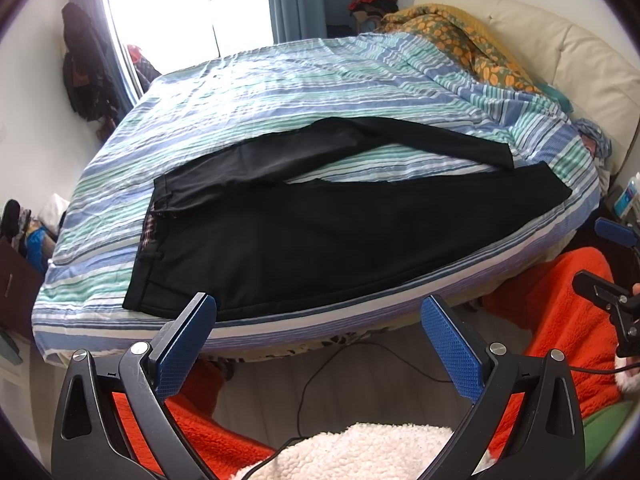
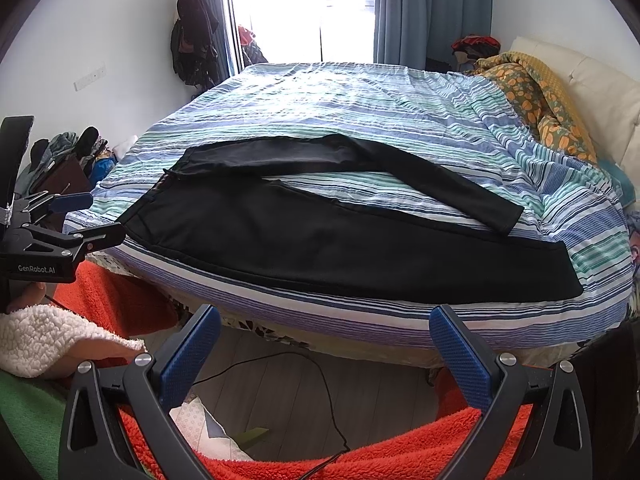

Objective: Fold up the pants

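Black pants lie spread flat on the striped bed cover, waistband to the left, the two legs fanned apart to the right. The near leg runs along the bed's front edge; the far leg angles toward the pillow end. My left gripper hangs open just off the bed's front edge, near the waistband corner, touching nothing. My right gripper is open too, below the near leg's middle, clear of the fabric. Each gripper shows in the other's view, the right gripper and the left gripper.
The striped bed cover fills the middle. A flowered blanket and cream headboard lie to the right. Orange fleece and a black cable are on the floor below. Clothes hang on the left wall.
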